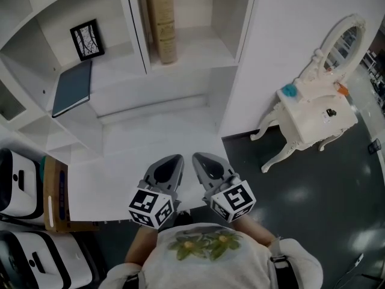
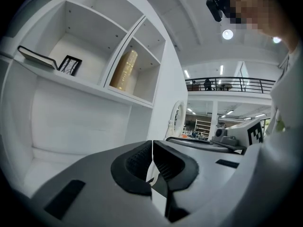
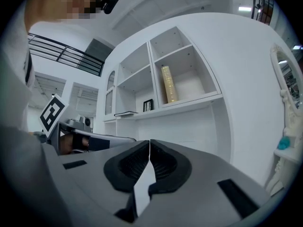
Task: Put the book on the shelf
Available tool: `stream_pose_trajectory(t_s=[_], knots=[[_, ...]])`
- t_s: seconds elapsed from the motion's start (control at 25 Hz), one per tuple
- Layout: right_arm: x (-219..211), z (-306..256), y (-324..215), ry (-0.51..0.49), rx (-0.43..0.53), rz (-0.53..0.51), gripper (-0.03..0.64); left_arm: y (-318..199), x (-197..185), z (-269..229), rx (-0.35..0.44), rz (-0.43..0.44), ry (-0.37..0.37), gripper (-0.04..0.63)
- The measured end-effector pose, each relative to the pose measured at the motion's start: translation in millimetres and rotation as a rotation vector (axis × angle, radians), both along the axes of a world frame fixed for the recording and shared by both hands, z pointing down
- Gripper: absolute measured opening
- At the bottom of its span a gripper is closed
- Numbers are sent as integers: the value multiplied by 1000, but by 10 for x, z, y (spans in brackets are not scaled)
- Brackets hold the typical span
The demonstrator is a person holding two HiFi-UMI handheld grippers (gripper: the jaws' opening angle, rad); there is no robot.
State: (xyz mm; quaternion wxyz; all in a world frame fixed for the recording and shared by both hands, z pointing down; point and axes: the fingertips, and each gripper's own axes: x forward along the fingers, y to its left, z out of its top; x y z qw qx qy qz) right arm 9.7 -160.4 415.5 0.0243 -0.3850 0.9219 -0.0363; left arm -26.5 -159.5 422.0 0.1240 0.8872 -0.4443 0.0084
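Two tools sit nearest: the left hand-held gripper [image 1: 173, 161] and right hand-held gripper [image 1: 202, 159], each closed on nothing. Beyond, the tan book [image 1: 161, 23] stands upright in the shelf's [image 1: 195, 50] right compartment, so the placing looks finished.

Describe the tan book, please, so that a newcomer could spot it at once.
Find the white shelf unit and its row of open compartments. In the right-hand one the tan book stands upright near the divider. It is thick, pale and alone, unlike the dark book lying flat beside a black picture frame in the compartment to its left.
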Motion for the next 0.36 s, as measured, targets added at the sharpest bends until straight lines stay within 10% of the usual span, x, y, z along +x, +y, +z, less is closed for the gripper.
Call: stream_pose_trajectory(t_s=[0.36], knots=[[124,192,-6,2,-43,-8,34,58,159,171,-26,14,-5,32]])
